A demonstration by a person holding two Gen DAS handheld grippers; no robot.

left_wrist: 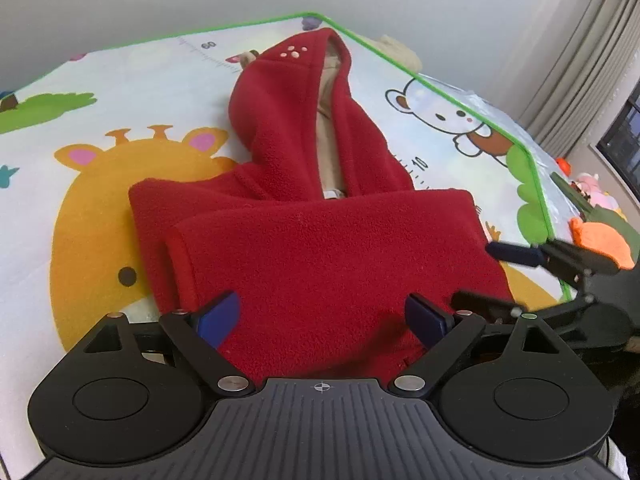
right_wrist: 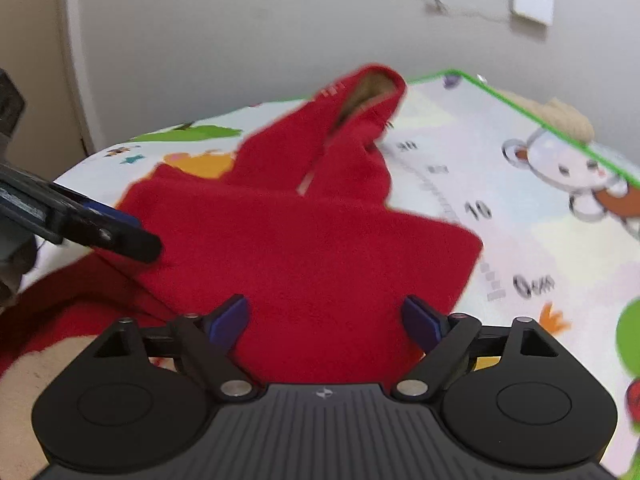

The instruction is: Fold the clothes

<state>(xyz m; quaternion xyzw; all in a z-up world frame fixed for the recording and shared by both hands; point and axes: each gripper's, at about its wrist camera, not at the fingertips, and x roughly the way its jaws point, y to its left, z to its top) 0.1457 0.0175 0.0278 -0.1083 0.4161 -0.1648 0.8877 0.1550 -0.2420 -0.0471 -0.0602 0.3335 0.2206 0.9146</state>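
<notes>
Here, the red fleece hooded jacket (left_wrist: 304,240) is laid flat on the cartoon-printed play mat (left_wrist: 80,92), its long axis running away from both tools toward the hood. The left gripper (left_wrist: 326,314) and right gripper (right_wrist: 325,318) are held wide apart over the near folded edge, nothing clamped, neither judged clearly nearer.

Even, soft indoor light filling both views; no strong glare showing. Left wrist view staying mostly sharp: red fleece garment (left_wrist: 320,240) showing clear texture, only faint shadow lying along its left edge on play mat (left_wrist: 100,92). Right gripper (left_wrist: 496,276) at right edge looking smeared. Window (left_wrist: 624,136) at right edge appearing dark. Right wrist view blurring all over, mat prints smearing most at right side. Fisheye bending mat border and walls near edges; corners darkening.
</notes>
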